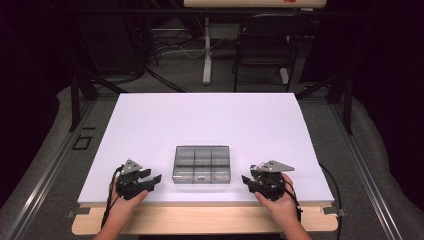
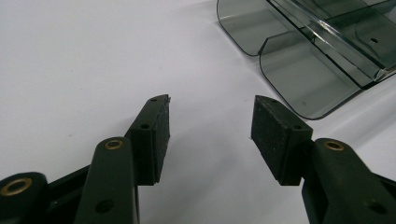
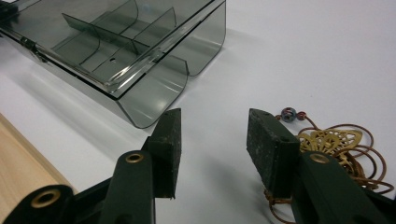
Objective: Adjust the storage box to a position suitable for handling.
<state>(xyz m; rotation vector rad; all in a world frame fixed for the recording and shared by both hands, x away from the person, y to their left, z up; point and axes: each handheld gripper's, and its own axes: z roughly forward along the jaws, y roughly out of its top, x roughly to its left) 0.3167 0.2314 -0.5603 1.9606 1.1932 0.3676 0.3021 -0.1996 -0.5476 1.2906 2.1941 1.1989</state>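
Note:
A smoky clear compartment box (image 1: 201, 164) lies shut on the white table (image 1: 200, 120), between my two grippers. My left gripper (image 1: 155, 176) rests on the table just left of the box, open and empty. In the left gripper view its jaws (image 2: 211, 112) stand apart over bare white surface, with the box (image 2: 303, 51) up at the right. My right gripper (image 1: 246, 179) rests right of the box, open. In the right gripper view (image 3: 213, 126) nothing lies between the jaws. The box (image 3: 130, 46) is at the upper left. A gold pendant necklace (image 3: 334, 140) on a brown cord with beads lies beside and partly under the right-hand jaw.
A light wooden strip (image 1: 200, 220) runs along the table's near edge. Beyond the far edge stand a black chair (image 1: 270, 40) and a white post (image 1: 207, 50), with cables on the floor. Metal rails run along both sides of the table.

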